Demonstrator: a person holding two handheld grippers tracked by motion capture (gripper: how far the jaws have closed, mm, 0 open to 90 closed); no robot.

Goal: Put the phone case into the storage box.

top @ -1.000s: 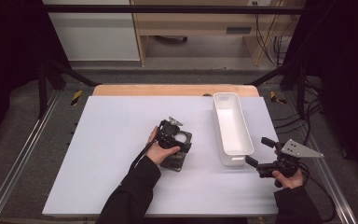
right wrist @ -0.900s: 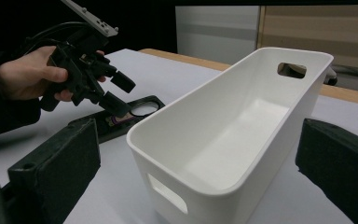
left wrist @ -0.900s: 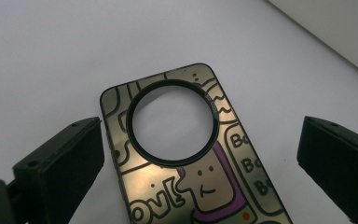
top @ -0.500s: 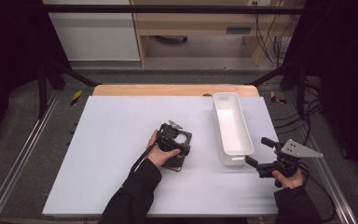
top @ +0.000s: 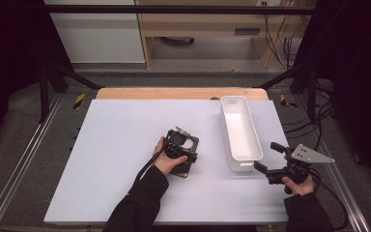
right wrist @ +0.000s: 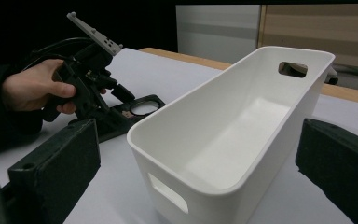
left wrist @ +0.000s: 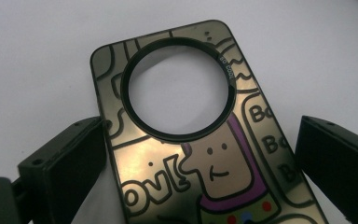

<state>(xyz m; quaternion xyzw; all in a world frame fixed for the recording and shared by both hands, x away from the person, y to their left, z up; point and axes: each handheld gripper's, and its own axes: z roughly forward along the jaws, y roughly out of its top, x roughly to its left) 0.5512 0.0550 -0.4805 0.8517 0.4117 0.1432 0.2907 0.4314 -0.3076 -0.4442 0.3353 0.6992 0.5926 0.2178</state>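
Fingers (left wrist: 70,163) of left gripper (top: 181,147): spread, flanking phone case (left wrist: 200,154) at its long edges, left pad touching or nearly so, not yet clenched. Case: flat on worktop (top: 121,145), near centre, left of white bin (top: 241,133). Judged light, thin, stiff, glossy and slippery; best taken across its long edges below the round camera cut-out. Left hand (top: 166,162): angled down over case. Right gripper (top: 270,162): released, idle near right front edge, facing bin.

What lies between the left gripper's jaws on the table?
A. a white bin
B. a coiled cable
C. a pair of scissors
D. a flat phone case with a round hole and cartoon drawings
D: in the left gripper view the phone case, with its round cutout and cartoon figure, lies flat between the left gripper's spread jaws.
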